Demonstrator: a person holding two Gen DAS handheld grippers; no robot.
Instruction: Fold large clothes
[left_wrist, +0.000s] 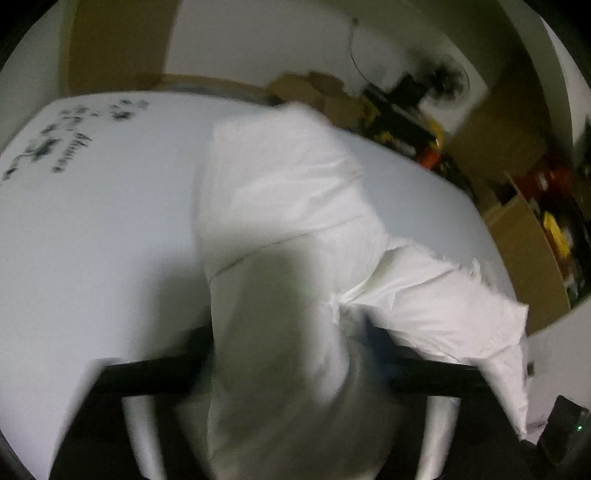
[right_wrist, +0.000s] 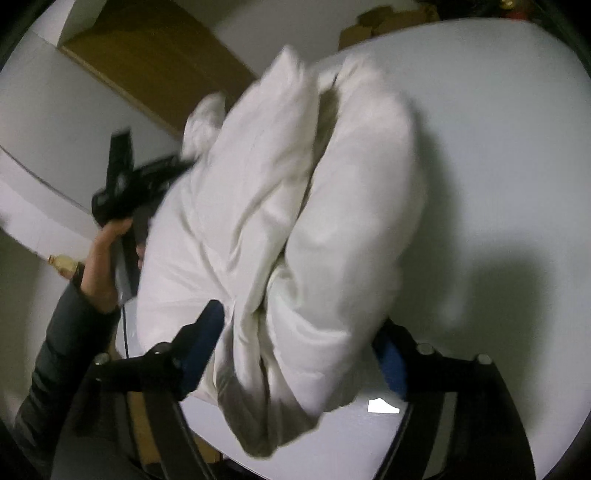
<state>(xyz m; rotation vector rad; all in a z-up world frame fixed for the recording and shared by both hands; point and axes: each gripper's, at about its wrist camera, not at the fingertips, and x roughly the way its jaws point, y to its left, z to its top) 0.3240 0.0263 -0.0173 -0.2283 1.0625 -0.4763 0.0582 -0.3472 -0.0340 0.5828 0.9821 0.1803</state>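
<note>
A large white garment (left_wrist: 288, 206) lies bunched on a white table (left_wrist: 110, 221). In the left wrist view its cloth drapes over my left gripper (left_wrist: 295, 354) and hides the fingertips; the grip seems closed on it. In the right wrist view the garment (right_wrist: 295, 229) is a thick rolled bundle. My right gripper (right_wrist: 299, 350) straddles its near end, blue pads (right_wrist: 207, 332) on each side, pressed against the cloth. The left gripper (right_wrist: 129, 184) shows at the bundle's far left, held by a hand.
The table (right_wrist: 498, 184) stretches to the right of the bundle. Black printed marks (left_wrist: 66, 147) sit on its far left corner. Cardboard boxes (left_wrist: 524, 229) and clutter stand beyond the table's right edge. A small bottle (right_wrist: 64, 264) stands near the person's arm.
</note>
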